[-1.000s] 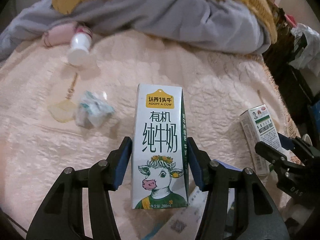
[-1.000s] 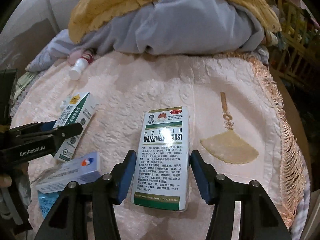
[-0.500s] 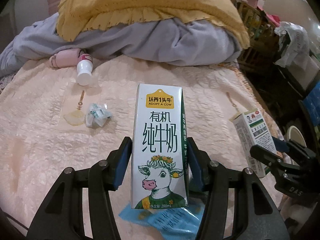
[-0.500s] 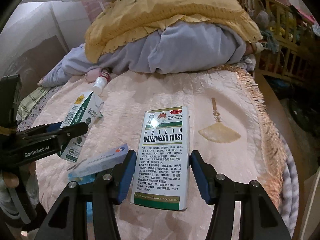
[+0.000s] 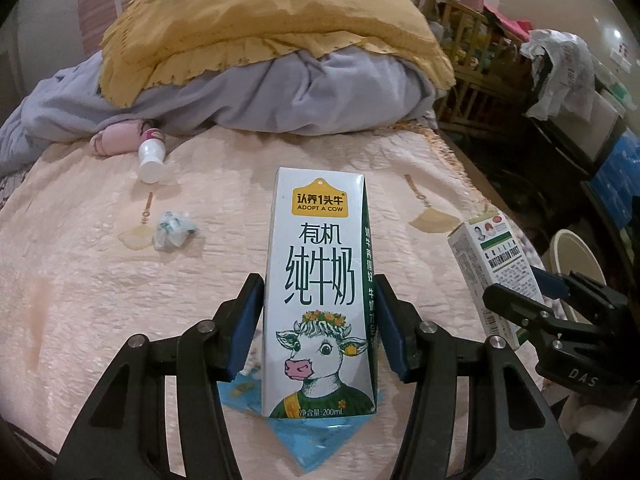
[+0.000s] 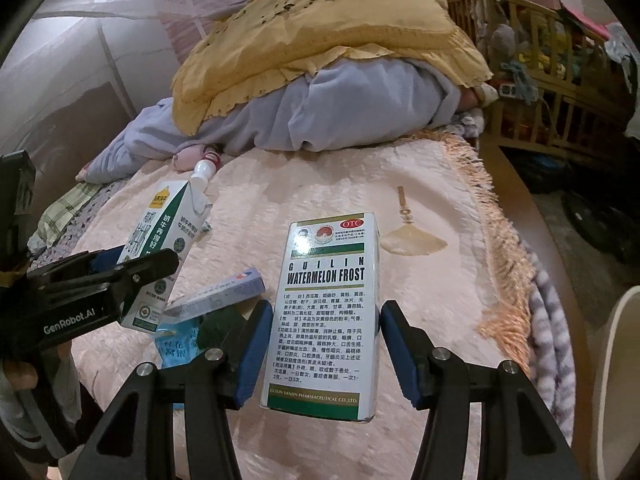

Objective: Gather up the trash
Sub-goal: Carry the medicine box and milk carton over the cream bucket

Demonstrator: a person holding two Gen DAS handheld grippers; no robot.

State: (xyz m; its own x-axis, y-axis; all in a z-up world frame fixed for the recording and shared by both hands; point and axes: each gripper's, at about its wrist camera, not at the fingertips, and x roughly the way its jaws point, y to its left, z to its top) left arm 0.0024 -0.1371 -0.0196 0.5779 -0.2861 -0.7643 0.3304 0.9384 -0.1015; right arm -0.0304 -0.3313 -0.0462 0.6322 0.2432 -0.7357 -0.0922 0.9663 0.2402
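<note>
My left gripper (image 5: 318, 312) is shut on a white milk carton (image 5: 320, 264) with a cartoon cow, held upright above the pink bedspread (image 5: 100, 300). In the right wrist view my right gripper (image 6: 326, 344) is shut on a white-and-green medicine box (image 6: 326, 312) marked Watermelon Frost, also lifted off the bed. Each gripper appears in the other's view: the right gripper (image 5: 516, 308) with the medicine box (image 5: 496, 264) at right, the left gripper (image 6: 132, 268) with the milk carton (image 6: 168, 232) at left. On the bed lie a small white bottle (image 5: 151, 156), a crumpled wrapper (image 5: 172, 230), a blue packet (image 5: 316, 436) and a slim blue-white box (image 6: 224, 294).
A yellow blanket (image 5: 260, 28) over a grey quilt (image 5: 280, 96) fills the far end of the bed. The fringed bed edge (image 6: 500, 240) runs down the right, with a wooden crib (image 6: 552, 92) beyond it. A white bin rim (image 6: 616, 380) stands at the lower right.
Both grippers have risen and drawn back from the bed with their boxes still gripped. The bedding pile and the room at right now show more fully.
</note>
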